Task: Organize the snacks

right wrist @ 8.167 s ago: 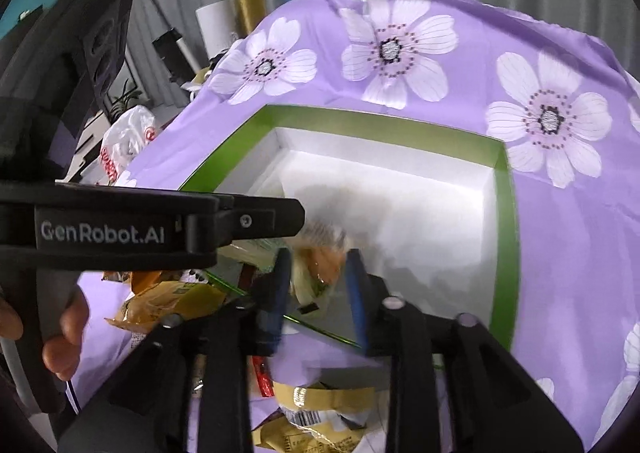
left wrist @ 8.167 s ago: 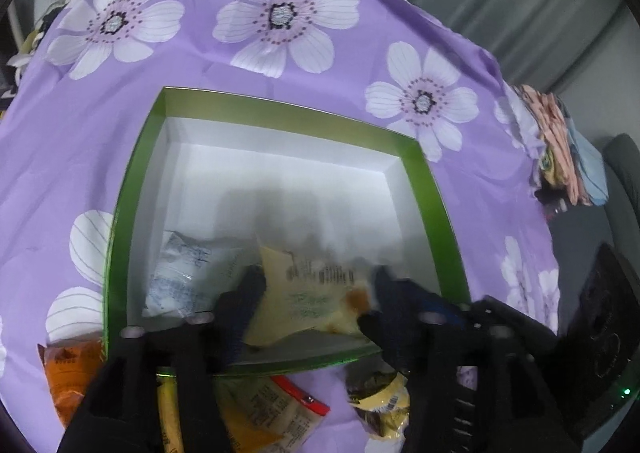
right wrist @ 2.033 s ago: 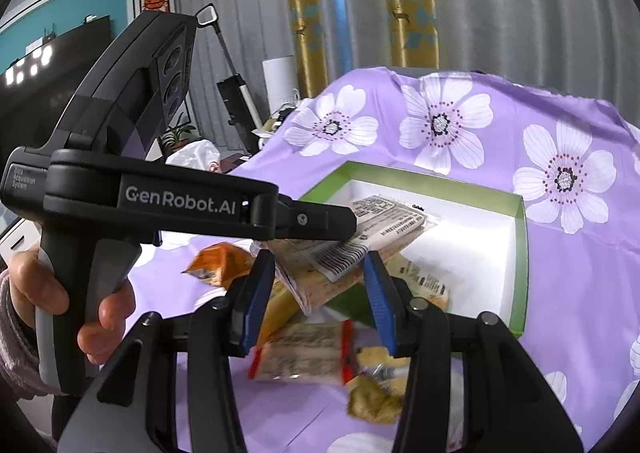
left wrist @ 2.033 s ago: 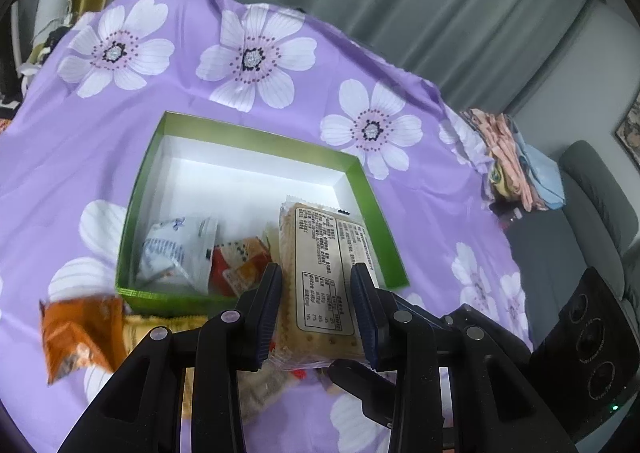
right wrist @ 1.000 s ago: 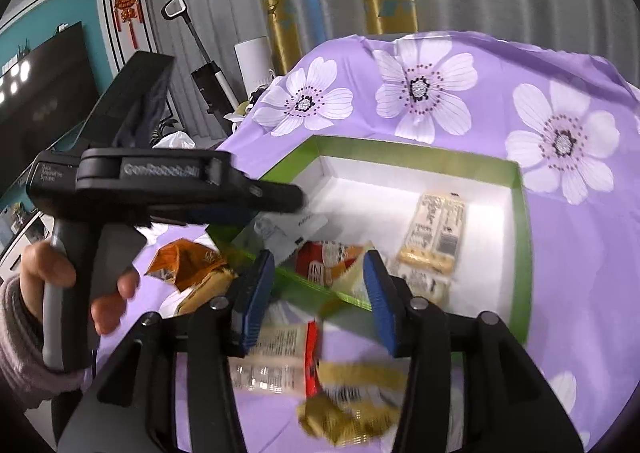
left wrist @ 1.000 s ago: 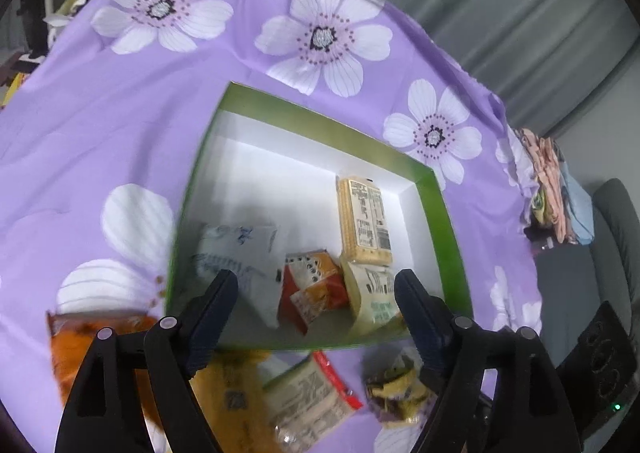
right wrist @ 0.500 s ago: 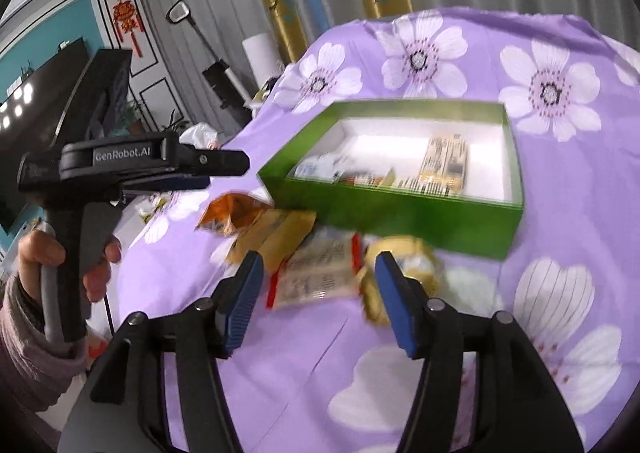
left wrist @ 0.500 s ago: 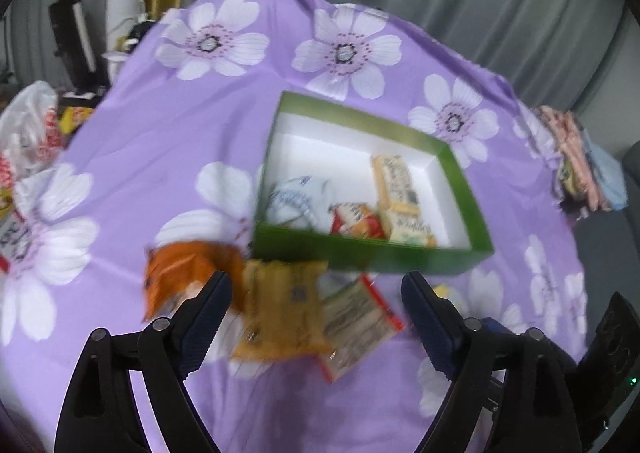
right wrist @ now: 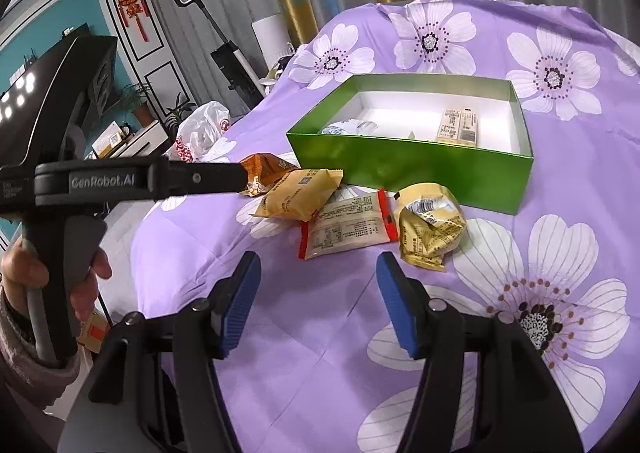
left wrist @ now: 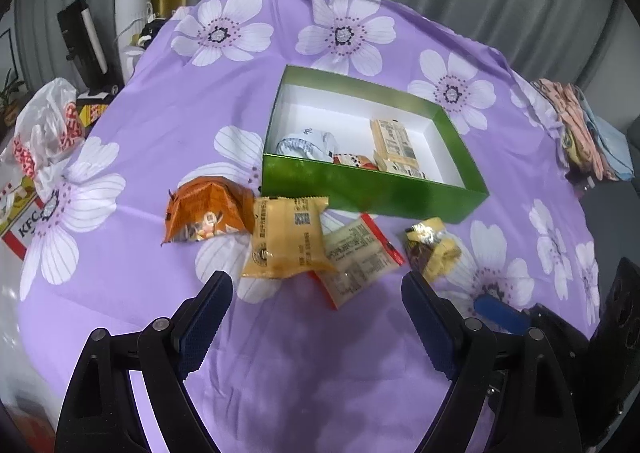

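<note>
- Four snack packets lie loose on the purple flowered cloth [left wrist: 168,101], in a row just in front of the green box [left wrist: 372,191]: an orange packet [left wrist: 206,213], a tan packet [left wrist: 286,239] overlapping its edge, a red-edged wrapper [left wrist: 356,259] partly under the tan one, and a crumpled yellow packet [left wrist: 432,251] nearest the box's right corner.
- Inside the box sit a white pouch [left wrist: 308,143], a small red-and-white packet [left wrist: 354,161] and two pale biscuit packs [left wrist: 394,147] against the right wall (the far half of the box floor is bare).
- The left gripper [left wrist: 316,293] hangs above the cloth with its jaws spread wide and nothing between them, short of the tan packet and the wrapper.
- The right gripper [right wrist: 318,279] is likewise spread and empty, aimed at the red-edged wrapper, with the crumpled yellow packet just off its right finger.
- Judged from this, the step in hand is choosing the next loose packet; the job looks roughly half done.
- The next move likely calls for lowering onto one packet's edge. The wrapper lies flat and partly pinned under the tan packet, so the puffier tan or yellow one may pinch more easily.
</note>
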